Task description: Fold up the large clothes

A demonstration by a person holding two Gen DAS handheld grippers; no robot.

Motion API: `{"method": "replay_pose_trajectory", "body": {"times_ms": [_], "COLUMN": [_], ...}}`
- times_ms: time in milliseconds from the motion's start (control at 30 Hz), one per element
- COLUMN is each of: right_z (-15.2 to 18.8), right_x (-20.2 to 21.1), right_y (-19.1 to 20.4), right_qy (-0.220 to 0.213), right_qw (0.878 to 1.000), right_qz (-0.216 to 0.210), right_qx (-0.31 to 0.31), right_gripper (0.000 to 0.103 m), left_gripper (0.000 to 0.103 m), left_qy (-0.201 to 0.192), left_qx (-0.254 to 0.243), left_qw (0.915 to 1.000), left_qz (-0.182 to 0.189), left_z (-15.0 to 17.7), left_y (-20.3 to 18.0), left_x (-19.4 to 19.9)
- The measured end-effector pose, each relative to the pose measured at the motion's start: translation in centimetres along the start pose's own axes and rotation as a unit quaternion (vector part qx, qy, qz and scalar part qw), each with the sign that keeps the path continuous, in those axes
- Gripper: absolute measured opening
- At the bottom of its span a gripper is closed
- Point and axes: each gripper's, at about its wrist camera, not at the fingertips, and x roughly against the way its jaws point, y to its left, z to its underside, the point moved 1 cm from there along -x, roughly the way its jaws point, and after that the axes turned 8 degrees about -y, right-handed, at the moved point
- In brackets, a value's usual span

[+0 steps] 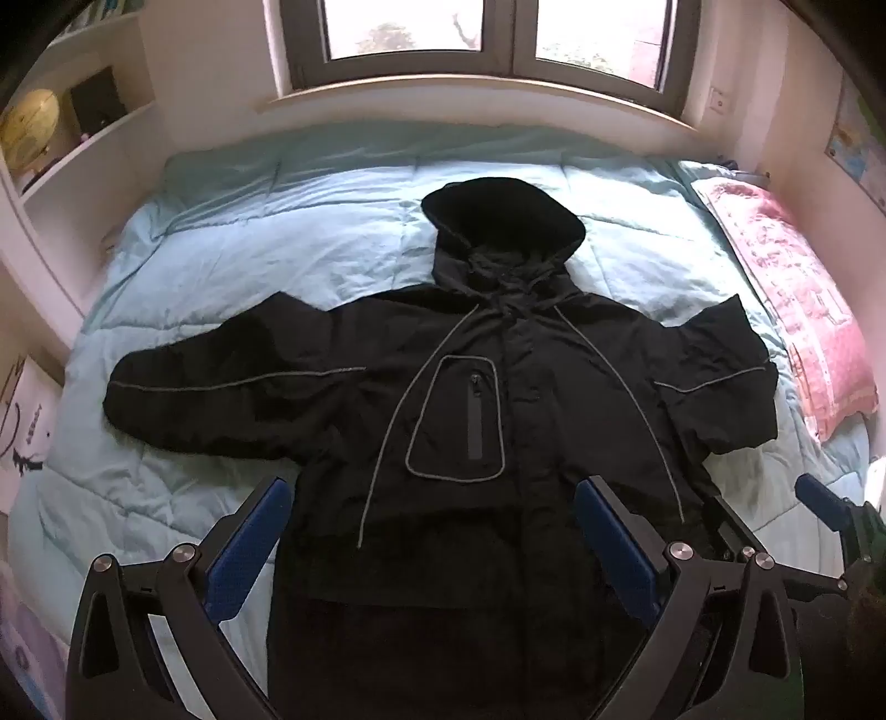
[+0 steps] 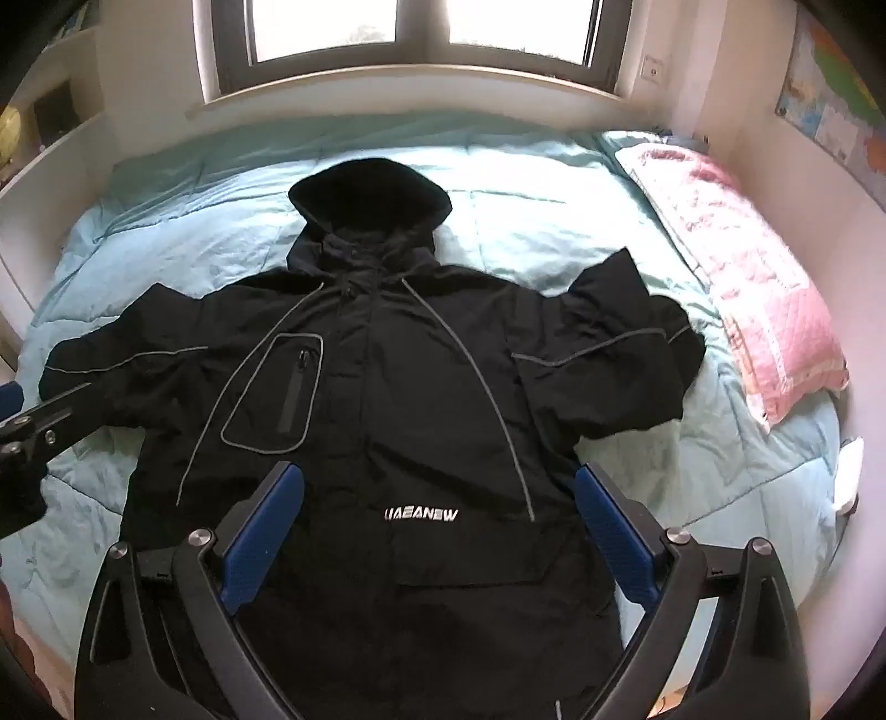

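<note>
A black hooded jacket (image 1: 459,399) with grey piping lies flat, front up, on the light blue bed cover (image 1: 249,238), sleeves spread, hood toward the window. It also shows in the right wrist view (image 2: 398,399) with white chest lettering (image 2: 421,515). My left gripper (image 1: 434,493) is open and empty, held above the jacket's lower left part. My right gripper (image 2: 440,482) is open and empty above the jacket's lower middle. The right gripper's blue finger also shows at the right edge of the left wrist view (image 1: 825,498).
A pink pillow (image 1: 797,299) lies at the bed's right side, against the wall. A window (image 1: 487,33) with a sill runs behind the bed. White shelves with a globe (image 1: 30,130) stand at the left. The blue cover (image 2: 637,221) surrounds the jacket.
</note>
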Motion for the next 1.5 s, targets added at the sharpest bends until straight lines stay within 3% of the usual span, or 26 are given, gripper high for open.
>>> {"method": "replay_pose_trajectory", "body": {"times_ms": [333,667,1167,1300,1367,1500], "right_z": [1.1,1.4,-1.0,-1.7,-2.0,-2.4], "right_x": [-0.3,-0.6,-2.2,-2.8,-3.4,-5.0], "right_y": [0.0,-0.5,-0.7,-0.3,-0.1,0.6], "right_qy": [0.018,0.028,0.023,0.020,0.022,0.035], "right_qw": [1.000,0.999,0.999,1.000,1.000,0.999], "right_qz": [-0.016,-0.013,-0.007,-0.003,0.000,0.001], "right_qx": [-0.005,-0.018,-0.029,-0.020,-0.015,-0.003], "right_gripper": [0.099,0.099,0.099,0.099,0.099,0.099], "left_gripper": [0.102,0.102,0.102,0.102,0.102,0.102], "left_qy": [0.019,0.008,-0.006,-0.020,-0.009,-0.005], "left_qx": [0.020,0.020,0.024,0.037,0.044,0.095], "left_qw": [0.9996,0.9998,0.9997,0.9991,0.9990,0.9953], "left_qz": [-0.005,0.002,0.002,0.010,0.006,-0.015], "left_z": [1.1,0.6,-1.7,-2.3,-2.6,-2.5], "left_y": [1.6,0.8,1.5,2.4,3.1,7.6], "left_x": [0.4,-0.1,-1.5,-2.6,-3.7,-6.2]}}
